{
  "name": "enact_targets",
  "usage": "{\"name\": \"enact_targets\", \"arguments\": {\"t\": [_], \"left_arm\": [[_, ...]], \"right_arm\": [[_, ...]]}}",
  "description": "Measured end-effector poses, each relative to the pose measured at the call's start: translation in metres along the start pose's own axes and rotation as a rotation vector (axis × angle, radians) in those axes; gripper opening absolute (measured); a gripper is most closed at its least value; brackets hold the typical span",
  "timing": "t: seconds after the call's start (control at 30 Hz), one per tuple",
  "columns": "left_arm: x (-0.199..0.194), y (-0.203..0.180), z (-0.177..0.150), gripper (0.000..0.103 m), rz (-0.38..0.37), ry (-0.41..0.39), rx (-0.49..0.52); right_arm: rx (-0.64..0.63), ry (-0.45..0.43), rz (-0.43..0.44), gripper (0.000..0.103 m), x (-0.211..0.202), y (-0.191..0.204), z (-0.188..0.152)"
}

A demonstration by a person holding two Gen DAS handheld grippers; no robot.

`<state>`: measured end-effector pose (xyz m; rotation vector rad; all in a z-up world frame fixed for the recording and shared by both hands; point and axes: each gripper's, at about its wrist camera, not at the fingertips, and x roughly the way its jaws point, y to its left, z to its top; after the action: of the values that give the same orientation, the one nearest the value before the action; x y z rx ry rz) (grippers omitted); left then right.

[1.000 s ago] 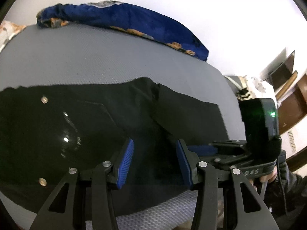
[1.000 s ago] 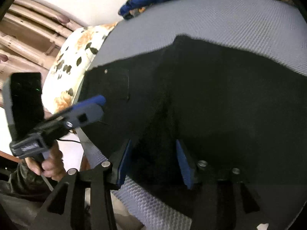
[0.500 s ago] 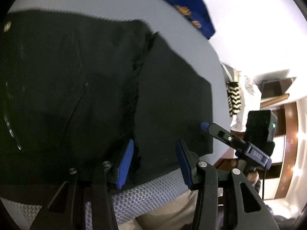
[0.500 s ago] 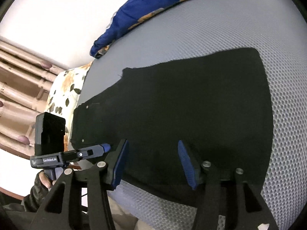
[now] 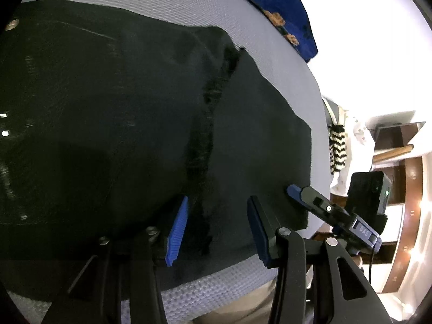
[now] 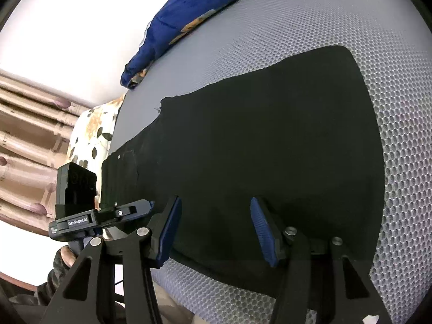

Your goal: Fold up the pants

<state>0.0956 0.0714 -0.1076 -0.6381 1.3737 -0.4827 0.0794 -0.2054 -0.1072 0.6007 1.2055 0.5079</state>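
Across the left wrist view, I am logging the black pants (image 5: 135,124) as lying flat on the grey mesh mattress (image 5: 216,8), filling the frame from nine o'clock to about three o'clock. A raised seam or fold edge (image 5: 208,124) is running from one o'clock down to six o'clock. My left gripper (image 5: 216,226) is hovering at six o'clock with its jaws standing partly apart and nothing between the pads; cloth lies beneath, apparently ungripped. The right gripper (image 5: 310,197) is showing at four o'clock, its tip over the hem corner. A blue patterned blanket (image 5: 278,13) is sitting at one o'clock.

Across the right wrist view, I am logging the pants (image 6: 256,148) stretching from the waistband at nine o'clock to the squared leg end at two o'clock. My right gripper (image 6: 214,229) is sitting at six o'clock above the near edge, jaws having just been opening, empty. The left gripper (image 6: 129,212) is appearing at eight o'clock near the waistband.

Progress, as I am judging it: the legs seem laid one over the other, so a lengthwise fold looks done; the crosswise fold is remaining, with no edge grasped yet.
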Motion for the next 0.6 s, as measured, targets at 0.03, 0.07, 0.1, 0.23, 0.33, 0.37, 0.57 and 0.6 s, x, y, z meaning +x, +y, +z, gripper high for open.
{"name": "enact_targets", "arguments": {"t": [0.03,0.07,0.1,0.23,0.33,0.37,0.57,0.6], "left_arm": [[0.003,-0.004,0.000,0.046,-0.002,0.005,0.009],[0.006,-0.007,0.000,0.046,-0.004,0.013,0.017],[0.010,-0.010,0.000,0.046,-0.017,0.024,0.024],[0.022,-0.015,-0.003,0.026,-0.052,0.047,0.021],[0.028,-0.006,-0.004,0.013,-0.065,0.045,-0.034],[0.026,-0.007,-0.004,0.012,-0.056,0.039,-0.037],[0.009,-0.013,-0.015,0.011,-0.034,0.001,0.019],[0.010,-0.011,-0.018,0.011,-0.021,0.008,0.023]], "right_arm": [[0.000,-0.001,0.001,0.051,0.000,0.000,0.000],[-0.002,-0.002,-0.001,0.051,0.000,0.000,0.000],[-0.002,-0.003,-0.002,0.051,0.000,0.000,0.000],[0.002,-0.004,-0.004,0.052,0.001,-0.001,0.000],[-0.003,-0.003,-0.010,0.052,0.001,0.000,0.000],[-0.003,-0.004,-0.011,0.051,0.001,0.000,0.000],[-0.023,-0.009,-0.034,0.051,-0.002,0.004,-0.001],[-0.025,-0.008,-0.040,0.051,-0.001,0.004,-0.001]]}}
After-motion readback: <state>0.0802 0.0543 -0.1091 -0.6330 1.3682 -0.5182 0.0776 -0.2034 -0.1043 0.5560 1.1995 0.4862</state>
